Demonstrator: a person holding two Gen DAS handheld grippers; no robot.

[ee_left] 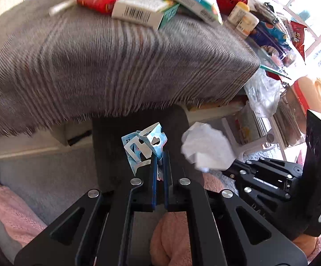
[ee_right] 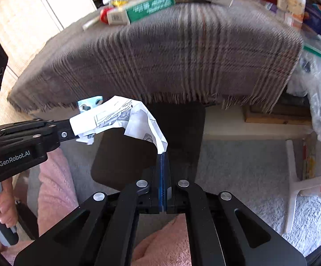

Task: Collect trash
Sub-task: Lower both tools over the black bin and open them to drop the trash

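Observation:
My left gripper (ee_left: 159, 158) is shut on a crumpled blue-and-white wrapper (ee_left: 144, 146) and holds it in front of the table's edge, over a dark bin (ee_left: 116, 146). My right gripper (ee_right: 163, 155) is shut on a crumpled white printed paper (ee_right: 125, 117), also over the dark bin (ee_right: 182, 128). The right gripper (ee_left: 229, 168) and its paper (ee_left: 207, 148) show at the right of the left wrist view. The left gripper (ee_right: 76, 130) and a bit of its wrapper (ee_right: 89, 103) show at the left of the right wrist view, partly hidden behind the paper.
A grey plaid cloth (ee_left: 116, 66) covers the table. On it lie boxes (ee_left: 142, 11), a red packet (ee_left: 96, 1), bottles (ee_left: 242, 15) and snack bags (ee_left: 271, 35). A clear plastic bag (ee_left: 262, 93) and a white plastic stool (ee_right: 304, 184) stand at the right. Grey carpet lies below.

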